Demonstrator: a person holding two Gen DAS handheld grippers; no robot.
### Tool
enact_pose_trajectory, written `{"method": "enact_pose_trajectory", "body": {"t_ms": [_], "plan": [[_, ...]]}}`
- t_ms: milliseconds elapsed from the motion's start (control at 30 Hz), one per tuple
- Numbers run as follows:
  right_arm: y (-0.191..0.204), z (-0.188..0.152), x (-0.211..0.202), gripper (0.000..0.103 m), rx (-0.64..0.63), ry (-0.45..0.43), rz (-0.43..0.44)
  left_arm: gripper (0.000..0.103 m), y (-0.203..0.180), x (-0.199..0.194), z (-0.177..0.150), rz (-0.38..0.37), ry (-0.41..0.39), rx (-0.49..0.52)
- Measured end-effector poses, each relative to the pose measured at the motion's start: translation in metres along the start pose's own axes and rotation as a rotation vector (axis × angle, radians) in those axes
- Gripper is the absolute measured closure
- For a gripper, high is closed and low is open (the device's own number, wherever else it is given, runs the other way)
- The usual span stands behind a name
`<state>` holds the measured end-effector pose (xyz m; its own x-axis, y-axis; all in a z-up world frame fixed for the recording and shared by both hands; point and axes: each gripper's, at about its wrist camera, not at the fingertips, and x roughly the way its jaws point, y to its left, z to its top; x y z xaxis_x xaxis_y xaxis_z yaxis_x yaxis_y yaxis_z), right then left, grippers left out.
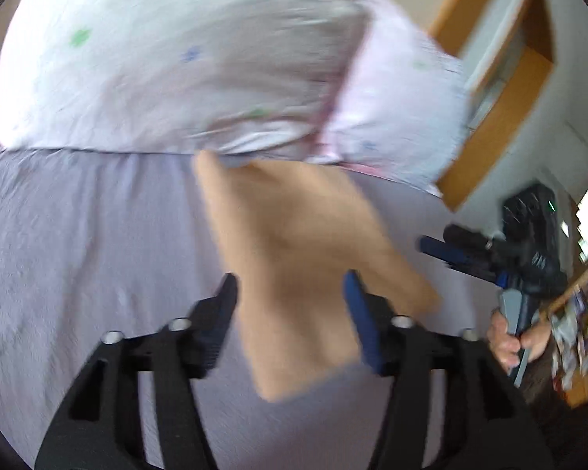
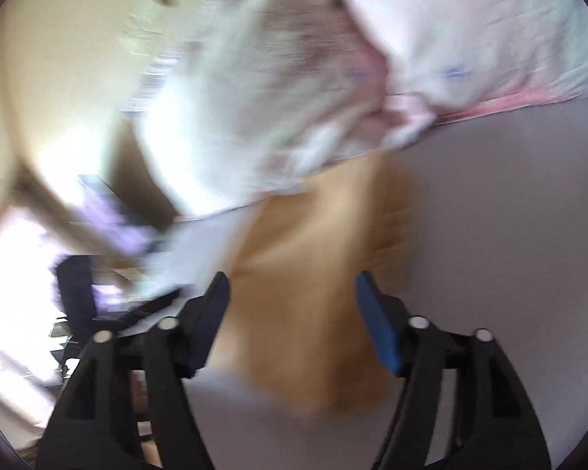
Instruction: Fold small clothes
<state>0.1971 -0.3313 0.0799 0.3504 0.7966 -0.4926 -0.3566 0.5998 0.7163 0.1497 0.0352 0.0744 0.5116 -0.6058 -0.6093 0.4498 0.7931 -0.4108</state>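
A tan folded cloth (image 1: 294,270) lies on the lavender bed sheet (image 1: 78,254), its far end against a white pillow. My left gripper (image 1: 290,286) is open above the cloth's near part, its fingers on either side of it. My right gripper (image 2: 292,286) is open too, over the same tan cloth (image 2: 313,293) in the blurred right wrist view. The right gripper also shows in the left wrist view (image 1: 450,250), to the right of the cloth, held by a hand.
A large white pillow with small coloured dots (image 1: 176,58) lies across the far side of the bed, also in the right wrist view (image 2: 274,98). A wooden frame (image 1: 501,90) and dark equipment (image 1: 529,227) stand at the right beyond the bed.
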Motion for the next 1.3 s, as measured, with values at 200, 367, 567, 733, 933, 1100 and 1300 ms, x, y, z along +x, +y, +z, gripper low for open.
{"method": "enact_pose_trajectory", "body": {"t_ms": [200,367,567,733,933,1100,1300], "plan": [[-0.02,-0.024,0.024,0.031,0.134,0.084,-0.12,0.034,-0.035,0.039,-0.024,-0.011,0.128,0.026],[-0.032,-0.038,0.005,0.04,0.178,0.043,-0.129,0.034,-0.041,0.044,-0.036,0.071,0.141,0.072],[0.019,-0.073,-0.036,0.002,-0.106,-0.096,-0.345,0.001,-0.034,0.012,-0.055,0.234,0.069,0.036],[0.023,-0.089,-0.01,0.002,-0.191,-0.021,-0.622,0.001,-0.023,0.024,-0.065,0.31,0.145,-0.003],[0.021,-0.104,0.021,0.002,-0.216,0.056,-0.687,0.001,-0.022,0.04,-0.069,0.401,0.186,0.023],[0.026,-0.108,0.034,0.002,-0.26,0.076,-0.753,0.001,-0.021,0.038,-0.074,0.484,0.193,0.04],[0.025,-0.113,0.04,0.002,-0.259,0.097,-0.792,0.001,-0.023,0.04,-0.078,0.521,0.199,0.058]]}}
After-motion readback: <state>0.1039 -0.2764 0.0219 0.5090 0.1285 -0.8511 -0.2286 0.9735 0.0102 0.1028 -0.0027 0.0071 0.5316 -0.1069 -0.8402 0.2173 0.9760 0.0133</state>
